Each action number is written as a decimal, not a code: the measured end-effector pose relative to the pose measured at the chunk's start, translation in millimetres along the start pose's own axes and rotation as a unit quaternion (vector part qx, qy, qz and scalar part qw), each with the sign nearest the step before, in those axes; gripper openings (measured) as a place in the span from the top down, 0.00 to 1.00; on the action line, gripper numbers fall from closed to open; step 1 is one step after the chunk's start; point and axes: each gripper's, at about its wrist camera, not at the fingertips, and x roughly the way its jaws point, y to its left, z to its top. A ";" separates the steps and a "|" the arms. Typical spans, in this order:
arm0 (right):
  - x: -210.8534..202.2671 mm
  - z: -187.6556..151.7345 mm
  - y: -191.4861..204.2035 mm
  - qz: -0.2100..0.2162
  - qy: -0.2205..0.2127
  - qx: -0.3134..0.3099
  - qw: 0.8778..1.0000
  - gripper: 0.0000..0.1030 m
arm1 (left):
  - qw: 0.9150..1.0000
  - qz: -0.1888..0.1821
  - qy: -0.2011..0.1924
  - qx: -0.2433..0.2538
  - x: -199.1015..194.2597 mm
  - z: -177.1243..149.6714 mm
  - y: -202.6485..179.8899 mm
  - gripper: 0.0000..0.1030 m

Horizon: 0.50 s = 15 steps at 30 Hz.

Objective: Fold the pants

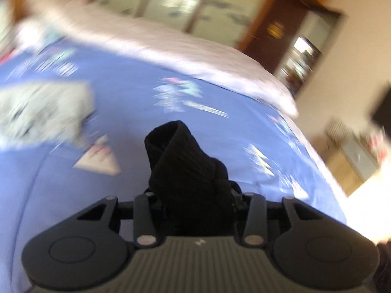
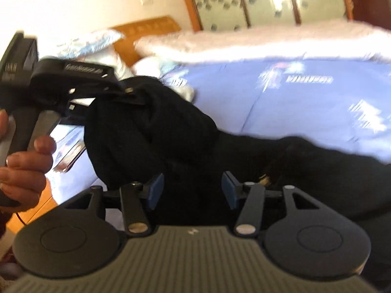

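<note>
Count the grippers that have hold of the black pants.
2. The left gripper clamps a bunched end of the black pants at upper left of the right wrist view; the right gripper straddles fabric nearer the camera.

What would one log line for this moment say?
left tool: shut on black pants | right tool: open around pants | pants lifted over blue bedsheet | view blurred

You have the black pants (image 1: 185, 168) bunched, not flat: a ribbed, rolled end stands upright above the blue bedspread in the left wrist view. In the right wrist view, the pants (image 2: 156, 131) drape in heavy folds, lifted at upper left.
</note>
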 end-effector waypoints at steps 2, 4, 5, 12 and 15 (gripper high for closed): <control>-11.9 -2.4 -25.7 -0.047 -0.004 0.028 0.999 0.46 | 0.999 -0.009 0.011 0.043 16.1 0.5 -38.4 0.63; -30.1 -8.4 -58.5 -0.085 -0.017 0.072 0.994 0.46 | 0.997 -0.018 0.027 0.075 41.6 3.8 -80.2 0.62; -40.0 -12.1 -75.9 -0.098 -0.023 0.101 0.990 0.46 | 0.995 -0.022 0.040 0.092 53.5 1.2 -103.5 0.60; -93.1 -43.7 -156.5 -0.153 -0.063 0.254 0.953 0.46 | 0.975 -0.102 0.072 0.181 68.7 -12.6 -183.4 0.32; -103.6 -50.5 -169.8 -0.154 -0.081 0.279 0.945 0.46 | 0.983 -0.082 0.007 0.167 36.9 1.3 -152.1 0.22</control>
